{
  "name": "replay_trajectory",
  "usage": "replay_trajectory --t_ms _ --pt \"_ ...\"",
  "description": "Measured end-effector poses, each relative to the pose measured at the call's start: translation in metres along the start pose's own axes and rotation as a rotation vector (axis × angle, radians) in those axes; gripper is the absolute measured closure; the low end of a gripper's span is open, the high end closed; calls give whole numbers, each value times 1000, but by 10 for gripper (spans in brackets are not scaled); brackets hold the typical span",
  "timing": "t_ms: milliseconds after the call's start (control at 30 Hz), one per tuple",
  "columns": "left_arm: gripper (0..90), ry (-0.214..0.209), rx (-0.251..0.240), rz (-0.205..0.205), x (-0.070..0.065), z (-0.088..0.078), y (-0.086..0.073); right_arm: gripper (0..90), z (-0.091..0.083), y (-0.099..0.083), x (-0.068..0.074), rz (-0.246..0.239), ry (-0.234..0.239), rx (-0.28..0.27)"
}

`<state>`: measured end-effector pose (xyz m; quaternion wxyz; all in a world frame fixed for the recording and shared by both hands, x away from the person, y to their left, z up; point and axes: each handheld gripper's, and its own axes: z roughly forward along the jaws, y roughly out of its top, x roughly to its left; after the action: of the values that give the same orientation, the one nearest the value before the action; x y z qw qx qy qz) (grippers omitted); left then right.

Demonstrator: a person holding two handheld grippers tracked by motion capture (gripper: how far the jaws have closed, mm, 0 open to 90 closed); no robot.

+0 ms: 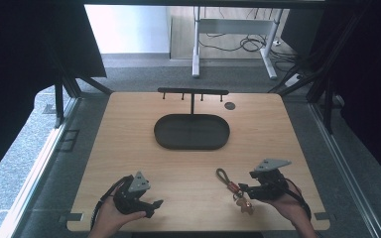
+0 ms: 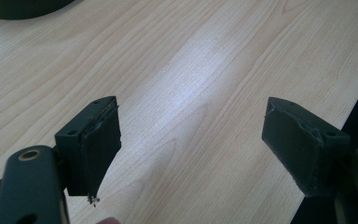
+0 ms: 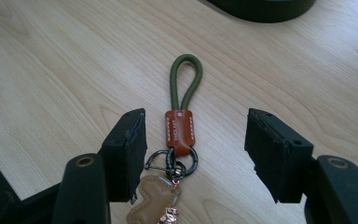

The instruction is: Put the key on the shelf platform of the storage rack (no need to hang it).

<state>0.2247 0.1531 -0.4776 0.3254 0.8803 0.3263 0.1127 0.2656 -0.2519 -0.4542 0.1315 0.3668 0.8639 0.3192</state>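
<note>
High view: wooden table (image 1: 129,148) with a dark oval tray (image 1: 192,132) at centre and a black T-shaped rack (image 1: 192,92) just behind it, small dark disc (image 1: 229,105) to the rack's right. Keychain (image 1: 233,187) lies flat in the lower right of the frame, green cord loop pointing up-left, brown leather tab, metal rings and a tan charm at the near end. Right gripper (image 1: 242,188) sits at lower right, just beside the keychain, hand (image 1: 290,206) behind it. Left gripper (image 1: 156,204) at lower left, well apart from the keychain.

Right gripper view: jaws wide apart, keychain (image 3: 181,133) between them on the table, not clamped.

Left gripper view: jaws wide apart over bare wood, tray edge (image 2: 23,7) at upper left.
</note>
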Motion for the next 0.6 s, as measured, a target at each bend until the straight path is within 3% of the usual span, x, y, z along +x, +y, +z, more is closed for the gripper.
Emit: replay_trajectory --t_ms 233,600 --pt "200 8 -5 -7 2 -3 -1 393 8 15 9 -49 20 49" --pt "200 8 0 -7 3 -3 -1 396 24 19 15 -67 36 100"
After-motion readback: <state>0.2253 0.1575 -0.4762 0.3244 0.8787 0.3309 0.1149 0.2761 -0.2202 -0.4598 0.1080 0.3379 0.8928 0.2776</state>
